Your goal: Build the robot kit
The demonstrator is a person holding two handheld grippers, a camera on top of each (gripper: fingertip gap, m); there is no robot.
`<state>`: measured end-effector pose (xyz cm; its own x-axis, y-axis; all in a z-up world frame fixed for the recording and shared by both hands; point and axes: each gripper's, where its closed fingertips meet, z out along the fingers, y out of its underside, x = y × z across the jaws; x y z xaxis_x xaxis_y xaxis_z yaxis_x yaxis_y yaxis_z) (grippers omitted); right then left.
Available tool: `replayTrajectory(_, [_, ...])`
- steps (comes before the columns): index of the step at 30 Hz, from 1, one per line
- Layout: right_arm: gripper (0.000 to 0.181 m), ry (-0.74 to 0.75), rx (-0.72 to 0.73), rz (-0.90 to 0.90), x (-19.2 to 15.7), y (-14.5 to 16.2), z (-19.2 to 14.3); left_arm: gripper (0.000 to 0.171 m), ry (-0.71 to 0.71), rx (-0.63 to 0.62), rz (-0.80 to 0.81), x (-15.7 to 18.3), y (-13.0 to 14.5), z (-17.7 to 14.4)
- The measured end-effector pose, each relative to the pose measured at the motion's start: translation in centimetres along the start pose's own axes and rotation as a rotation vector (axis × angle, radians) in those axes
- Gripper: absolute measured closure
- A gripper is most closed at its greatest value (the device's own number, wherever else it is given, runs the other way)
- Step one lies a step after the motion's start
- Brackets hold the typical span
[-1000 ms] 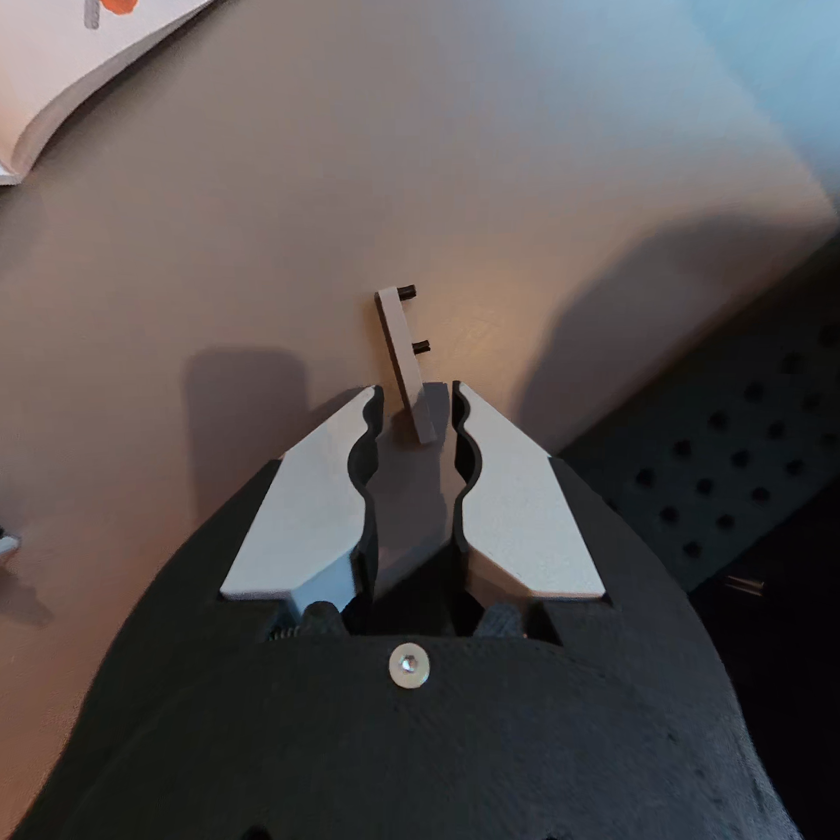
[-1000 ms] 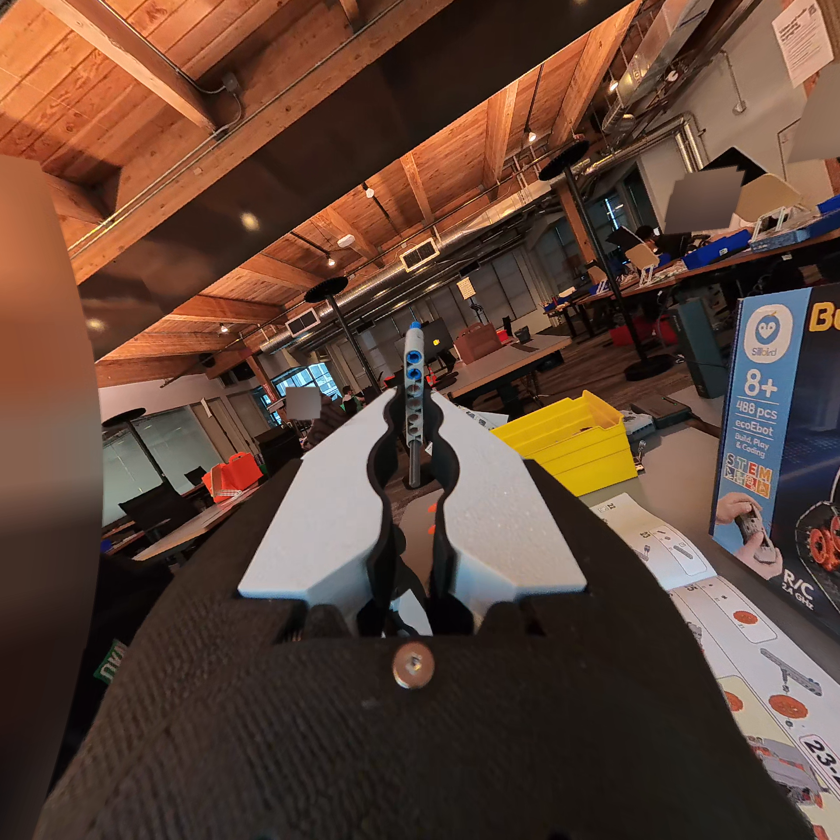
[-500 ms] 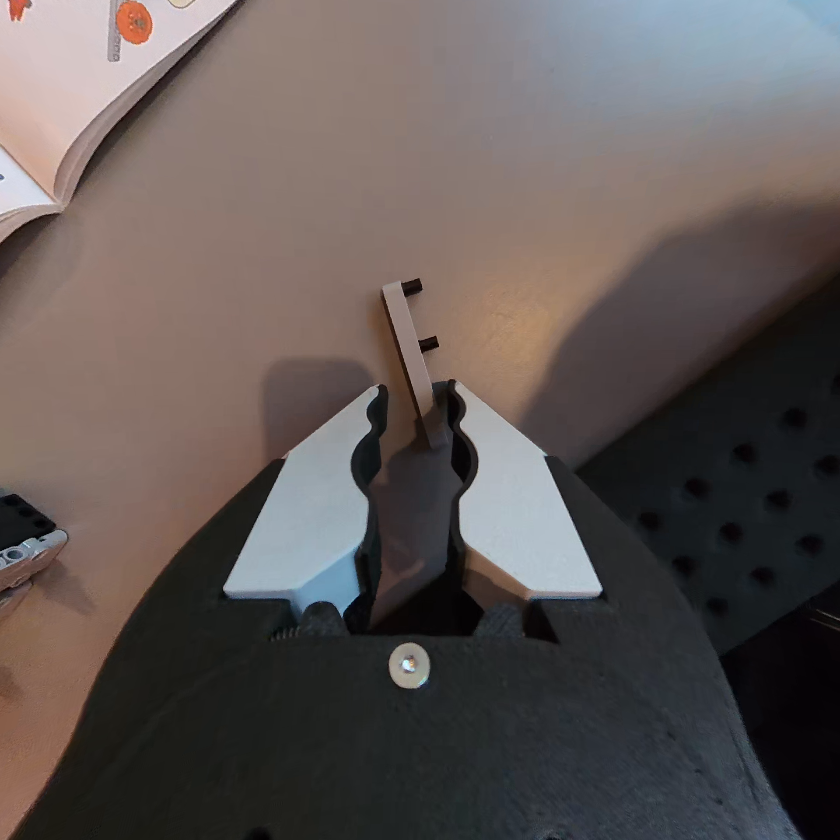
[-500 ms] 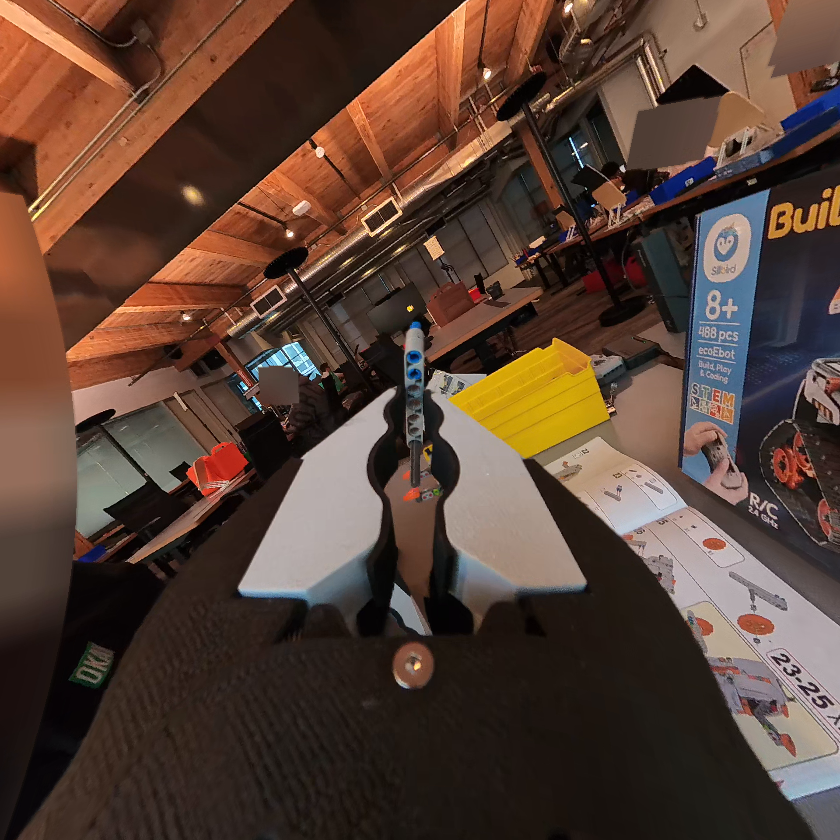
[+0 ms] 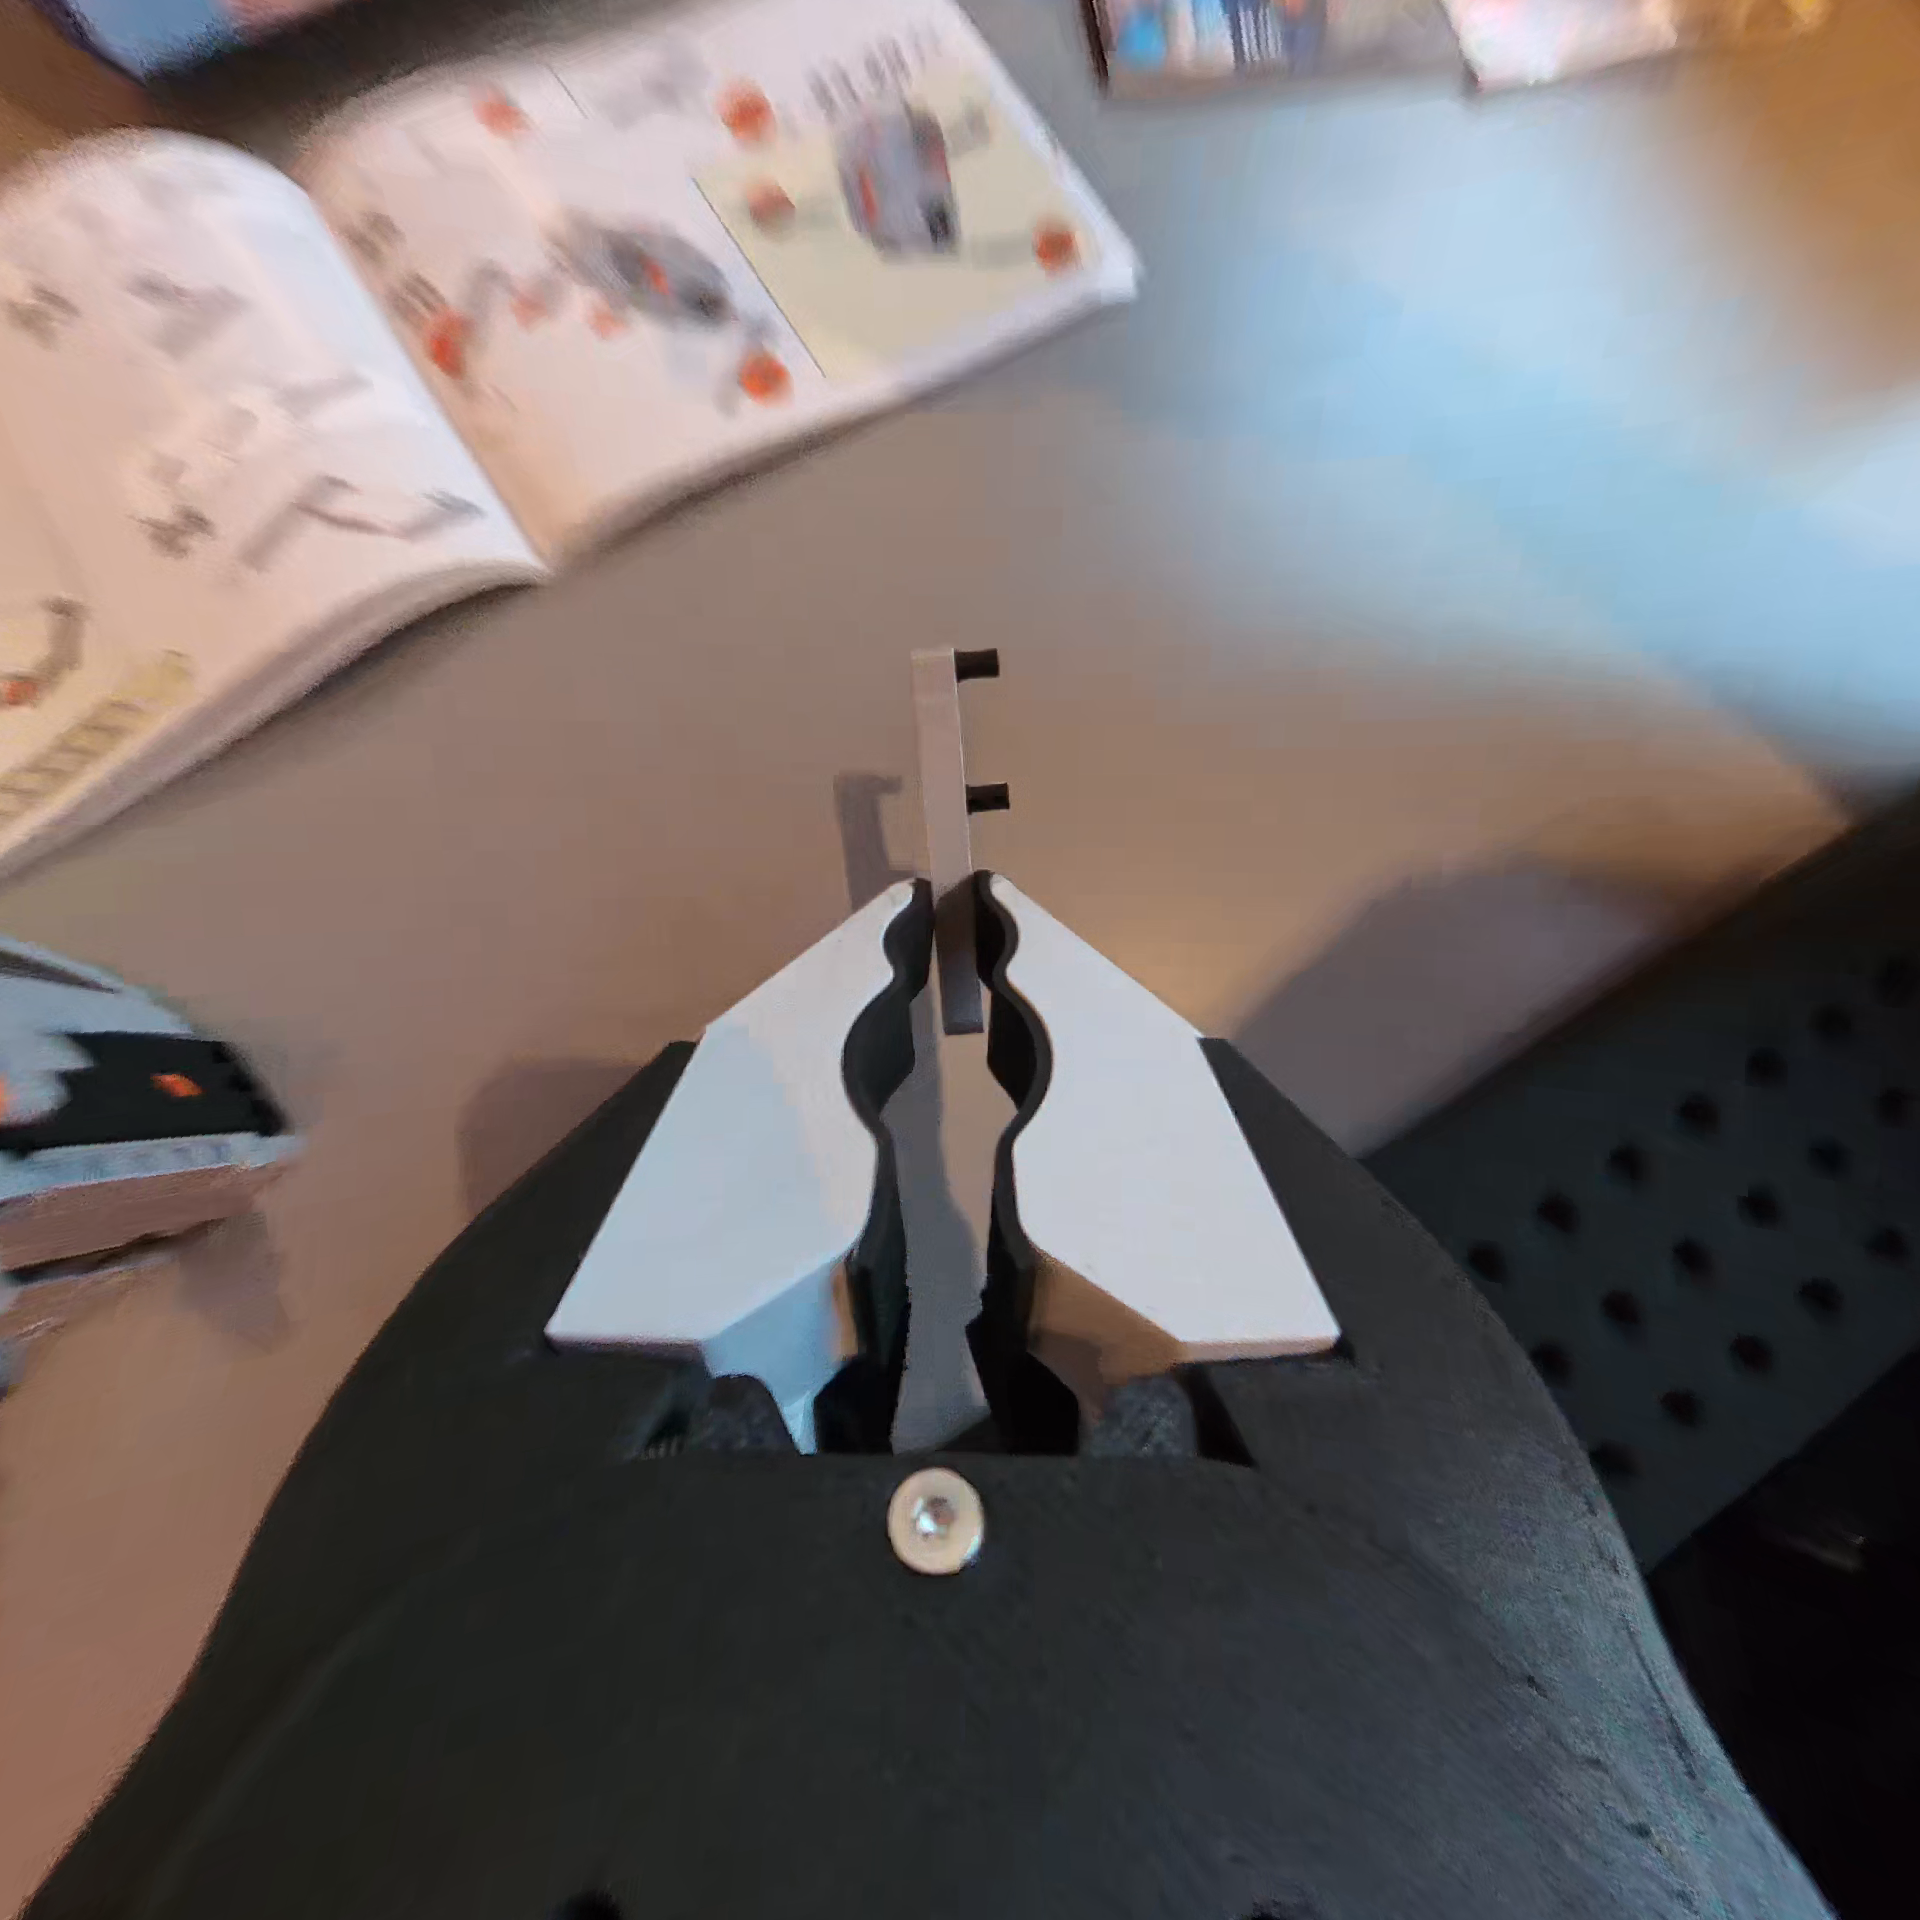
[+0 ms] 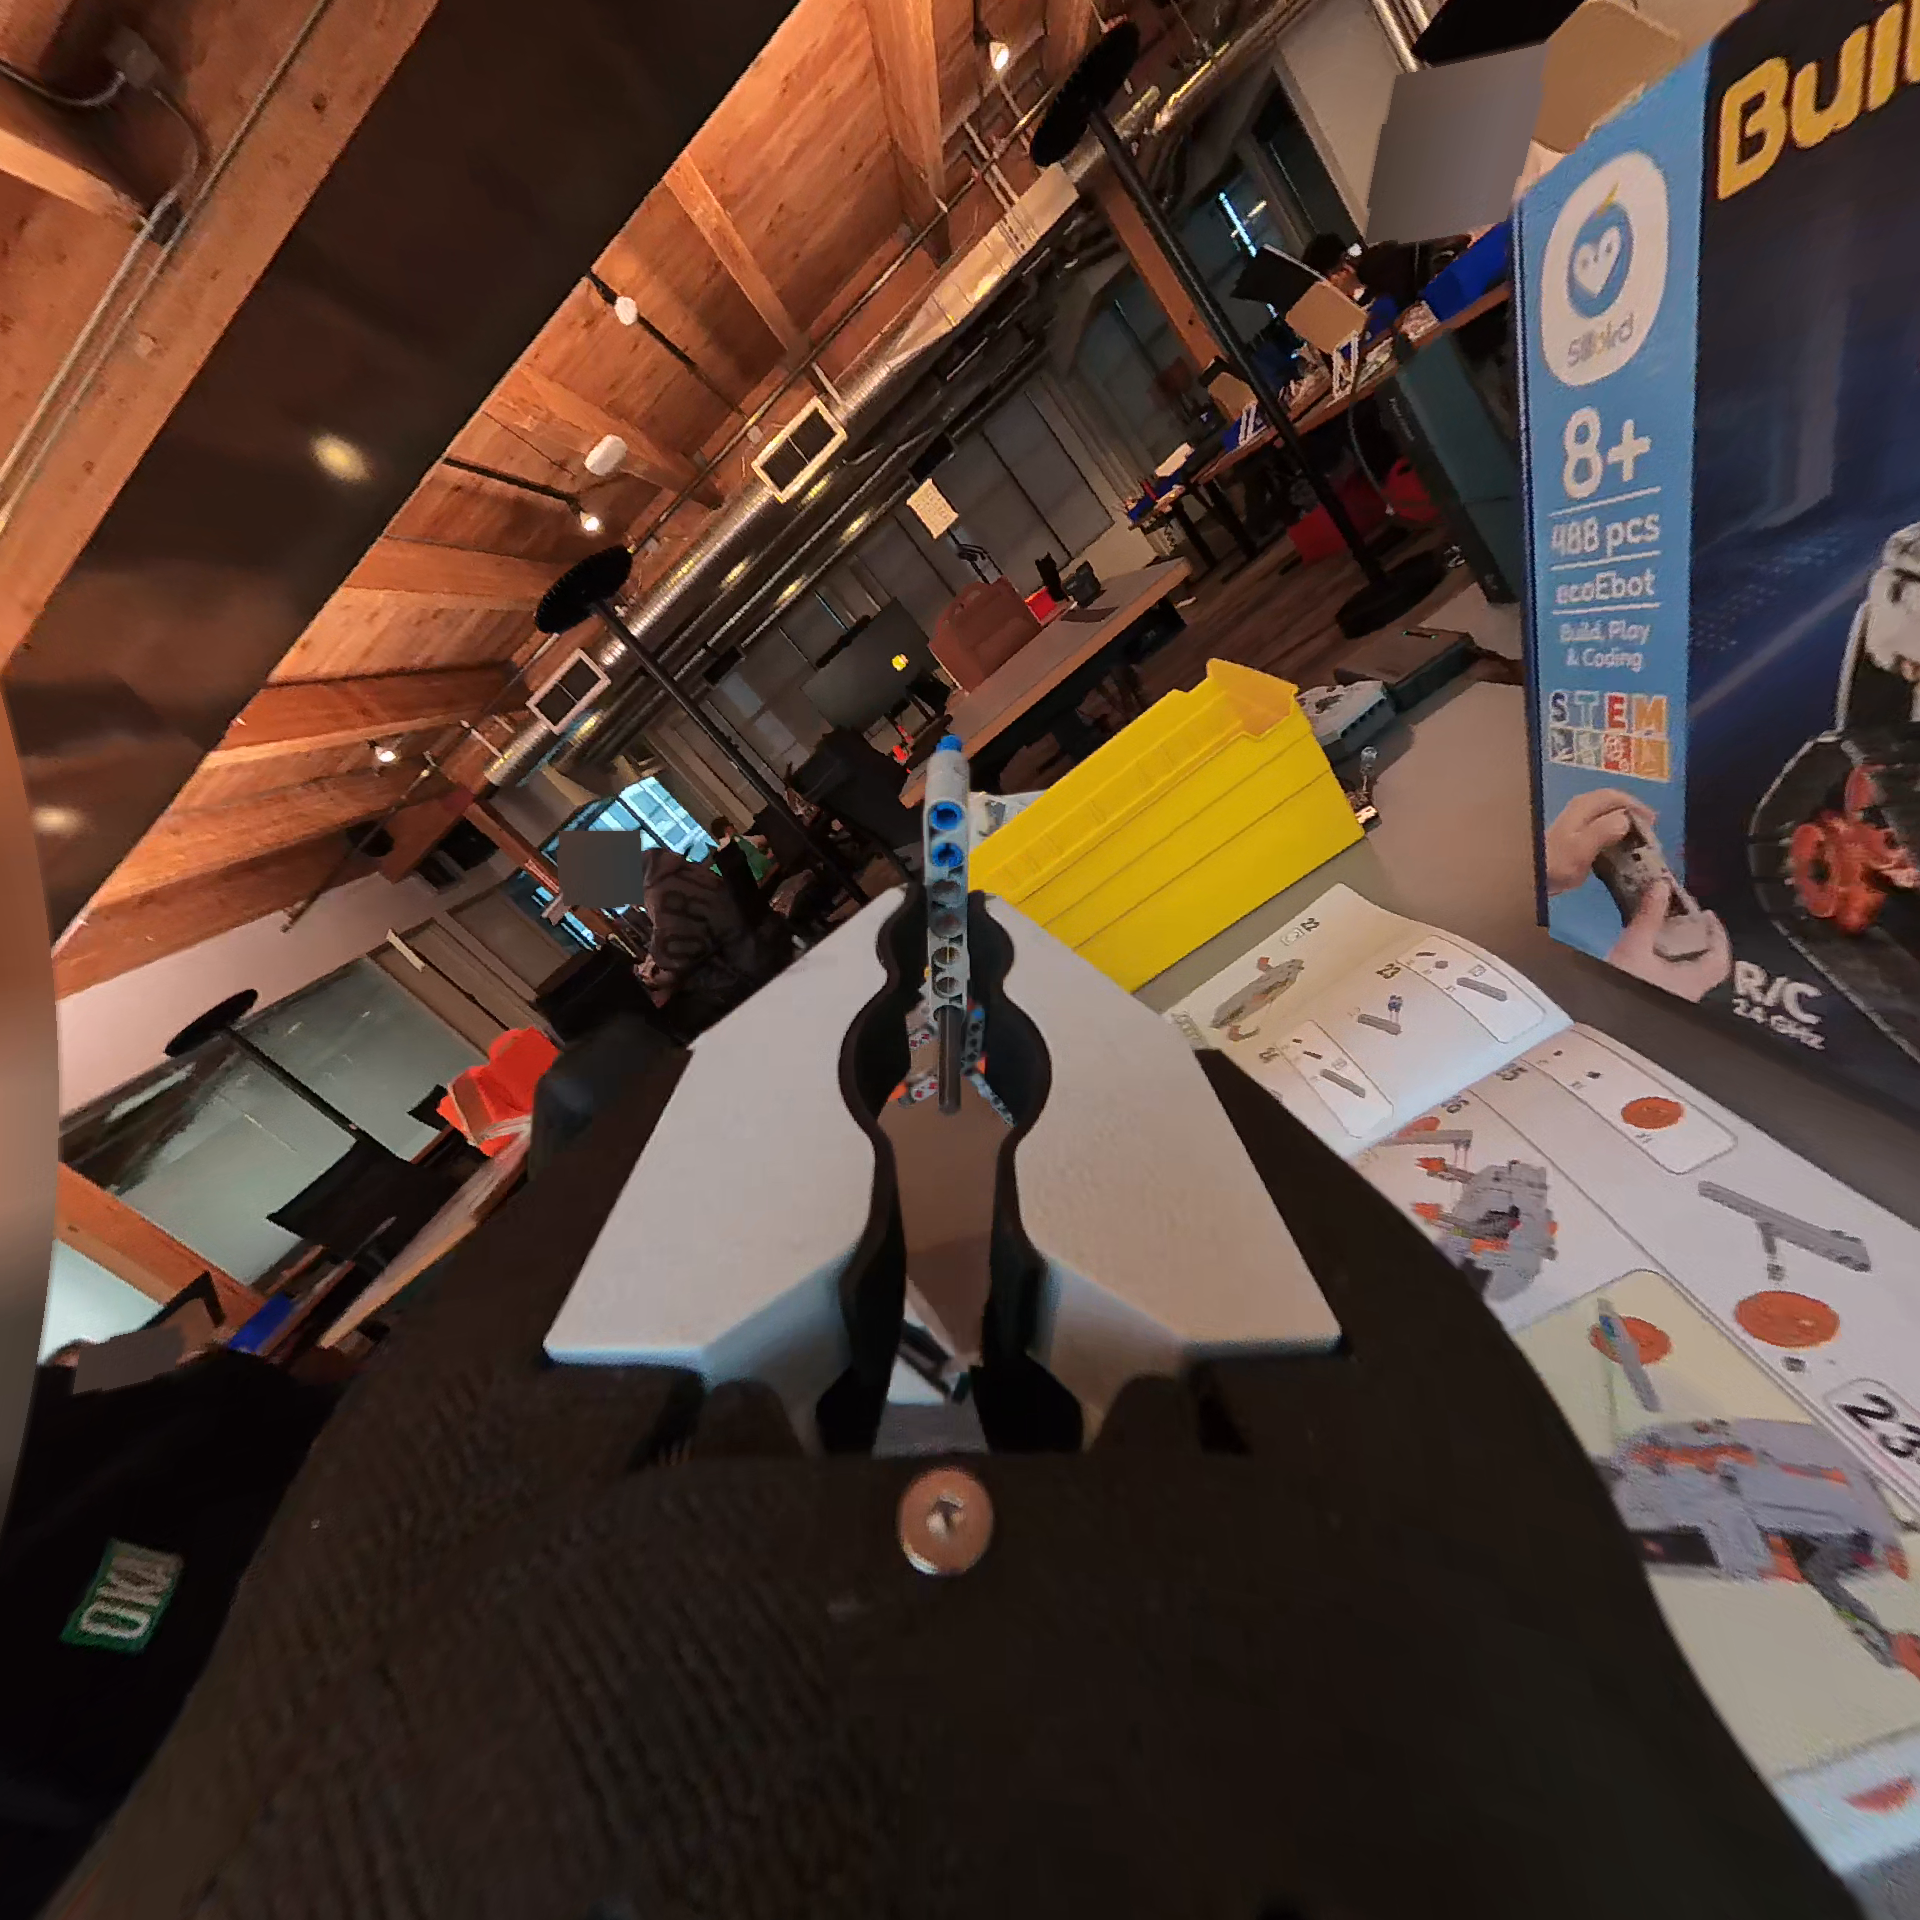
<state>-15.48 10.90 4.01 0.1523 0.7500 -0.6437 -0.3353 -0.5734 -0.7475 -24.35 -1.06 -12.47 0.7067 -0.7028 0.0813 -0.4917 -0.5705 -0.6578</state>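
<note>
In the left wrist view my left gripper (image 5: 953, 885) is shut on a flat grey beam (image 5: 945, 790) with two black pins sticking out on its right side. It holds the beam upright, lifted above the brown table (image 5: 1299, 644). In the right wrist view my right gripper (image 6: 948, 906) is shut on a grey holed beam (image 6: 948, 894) with blue pins near its top and a dark axle at its lower end. It holds that beam up in the air, pointing out into the room.
An open instruction booklet (image 5: 436, 312) lies on the table ahead and also shows in the right wrist view (image 6: 1558, 1195). A part-built grey, black and orange model (image 5: 114, 1122) sits at left. A black perforated board (image 5: 1714, 1195) is at right. A blue kit box (image 6: 1714, 520) and yellow bins (image 6: 1174, 821) stand beyond. Across from one pair of fingers to the other is roughly 20 centimetres.
My left gripper closed on the grey beam, straightened it upright and lifted it, swinging toward the booklet. My right gripper tilted down toward the table with its beam still held.
</note>
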Motion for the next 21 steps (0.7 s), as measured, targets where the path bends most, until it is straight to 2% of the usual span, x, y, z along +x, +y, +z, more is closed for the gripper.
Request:
replayTrajectory(3, [0.177, -0.063, -0.014, 0.069, -0.6, 1.3, 1.5, 0.166, -0.109, 0.145, -0.033, -2.6, -3.5, -2.8])
replayTrajectory(8, [0.176, -0.125, -0.071, 0.098, -1.8, 3.8, 3.7, 0.166, -0.243, 0.275, -0.047, -5.5, -7.9, -6.3])
replayTrajectory(14, [0.177, -0.186, -0.057, 0.153, -3.0, 4.8, 5.0, 0.166, -0.326, 0.332, 0.047, -5.2, -11.2, -7.9])
replayTrajectory(21, [0.177, -0.169, -0.020, 0.154, -3.0, 4.4, 5.1, 0.166, -0.364, 0.331, 0.106, -4.3, -12.9, -7.6])
